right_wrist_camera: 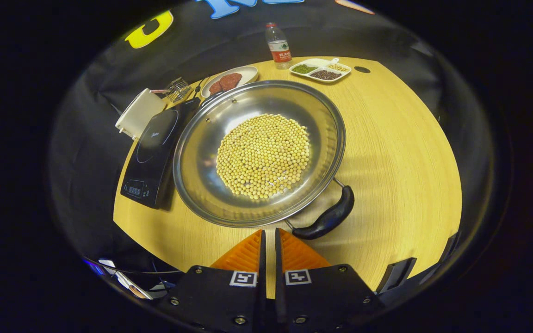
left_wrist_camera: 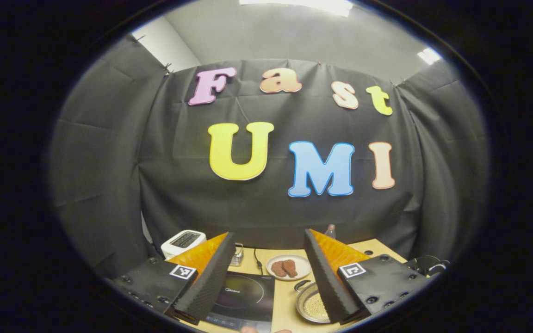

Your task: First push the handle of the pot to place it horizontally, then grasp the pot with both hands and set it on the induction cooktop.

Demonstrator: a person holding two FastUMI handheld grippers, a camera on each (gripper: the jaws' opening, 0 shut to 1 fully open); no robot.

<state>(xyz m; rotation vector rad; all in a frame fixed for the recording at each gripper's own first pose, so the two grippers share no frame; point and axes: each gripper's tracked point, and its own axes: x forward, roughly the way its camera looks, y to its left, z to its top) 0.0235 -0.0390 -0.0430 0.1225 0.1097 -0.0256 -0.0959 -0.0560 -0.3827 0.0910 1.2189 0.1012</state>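
A wide steel pot [right_wrist_camera: 197,152] holding yellow beans sits on the wooden table [right_wrist_camera: 396,152], right beside the black induction cooktop [right_wrist_camera: 155,143]. Its black handle [right_wrist_camera: 329,218] juts from the near-right rim at a slant. In the right gripper view my right gripper [right_wrist_camera: 269,231] is shut and empty, its tips just short of the pot's near rim, left of the handle. Raised and aimed at the back wall, my left gripper [left_wrist_camera: 268,237] is open, with the cooktop [left_wrist_camera: 243,296] and the pot [left_wrist_camera: 304,303] low between its fingers.
A white toaster [right_wrist_camera: 139,113] and a small wire rack [right_wrist_camera: 177,88] stand behind the cooktop. A plate of brown meat [right_wrist_camera: 229,79], a water bottle [right_wrist_camera: 278,46] and a divided dish of beans [right_wrist_camera: 320,69] line the far edge. Cables hang off the table's near-left corner.
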